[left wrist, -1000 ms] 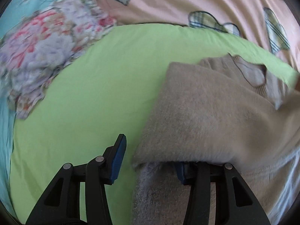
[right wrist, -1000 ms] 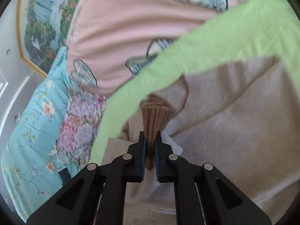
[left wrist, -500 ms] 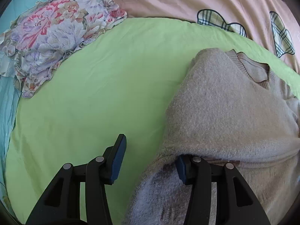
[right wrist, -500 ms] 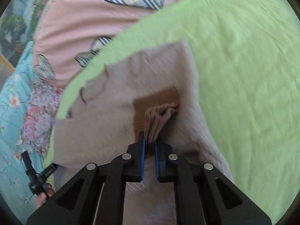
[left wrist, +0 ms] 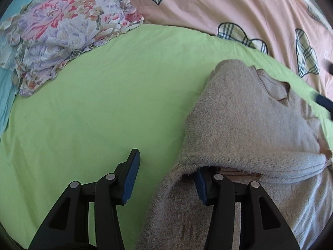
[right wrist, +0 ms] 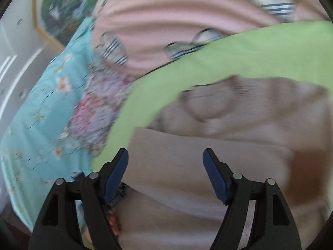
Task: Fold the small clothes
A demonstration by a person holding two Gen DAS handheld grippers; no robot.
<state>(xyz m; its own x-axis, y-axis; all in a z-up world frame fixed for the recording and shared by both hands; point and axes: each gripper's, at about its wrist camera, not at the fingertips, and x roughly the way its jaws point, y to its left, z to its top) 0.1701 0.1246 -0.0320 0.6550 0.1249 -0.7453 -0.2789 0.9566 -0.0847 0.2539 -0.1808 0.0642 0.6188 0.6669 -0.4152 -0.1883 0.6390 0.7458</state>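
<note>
A pink quilt (left wrist: 239,6) with plaid heart patches fills the far side of the bed, and in front of it lies a light green sheet (left wrist: 93,108) that carries the work. A pale blue floral bedcover (right wrist: 39,108) shows past the sheet's left edge in the right wrist view, with a framed landscape picture (right wrist: 60,12) on the wall behind it. On the far left corner of the green sheet sits a crumpled floral garment (left wrist: 62,33) in lilac and red, well apart from everything else. The grey-beige knitted sweater (left wrist: 249,129) lies on the right part of the green sheet, its V-shaped neckline toward the pink quilt and one sleeve laid across the body, ending in a brown ribbed cuff (left wrist: 326,153) at the right. The left gripper (left wrist: 165,177) is low at the sweater's near left edge with its jaws spread wide: the left finger is over bare green sheet, while the right finger is tucked under the folded layer of knit, so nothing is pinched. The right gripper (right wrist: 165,174) hangs over the sweater (right wrist: 208,166), its jaws likewise spread and empty; that view is smeared by motion blur, so the fine detail of the knit cannot be read there.
</note>
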